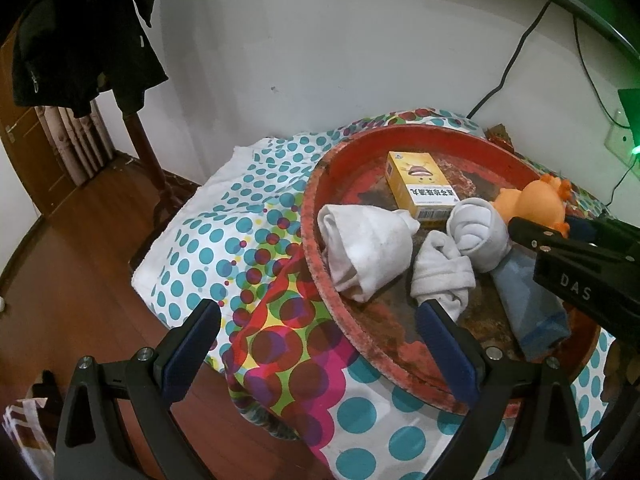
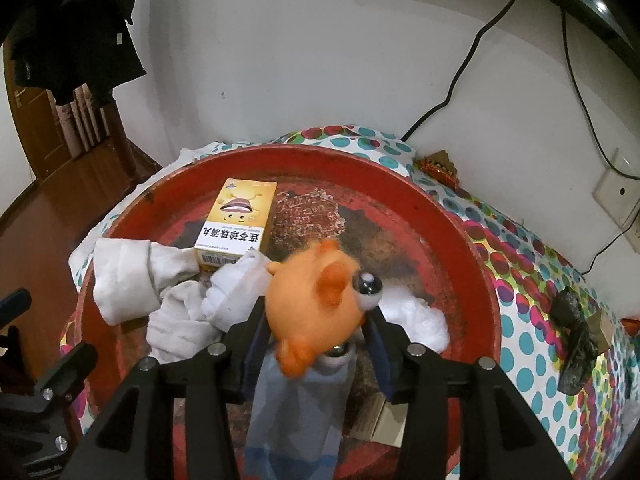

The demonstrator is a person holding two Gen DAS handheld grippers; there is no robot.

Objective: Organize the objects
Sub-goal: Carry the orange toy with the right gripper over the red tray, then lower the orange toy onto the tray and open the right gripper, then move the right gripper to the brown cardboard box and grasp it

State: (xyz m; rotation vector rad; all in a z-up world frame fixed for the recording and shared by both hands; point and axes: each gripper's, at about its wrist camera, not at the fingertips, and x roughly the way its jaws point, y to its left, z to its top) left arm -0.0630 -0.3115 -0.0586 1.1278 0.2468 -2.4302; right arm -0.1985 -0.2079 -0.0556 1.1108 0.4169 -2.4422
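Note:
A round red tray (image 1: 316, 240) (image 2: 460, 224) lies on a dotted cloth. In it are a yellow box (image 1: 418, 182) (image 2: 240, 220), rolled white socks (image 1: 364, 248) (image 2: 128, 280) and a blue sock (image 1: 528, 300) (image 2: 296, 408). My right gripper (image 2: 316, 316) is shut on an orange goggle-eyed toy (image 2: 316, 304) (image 1: 536, 204) and holds it over the tray above the blue sock. My left gripper (image 1: 316, 340) is open and empty at the tray's near-left rim, its right finger next to a white sock (image 1: 442, 272).
The dotted cloth (image 1: 240, 240) (image 2: 540, 280) covers a table by a white wall. A dark crumpled object (image 2: 572, 344) lies on the cloth right of the tray. Black cables (image 2: 452, 88) hang on the wall. A dark coat (image 1: 84, 32) hangs at left above the wooden floor (image 1: 60, 280).

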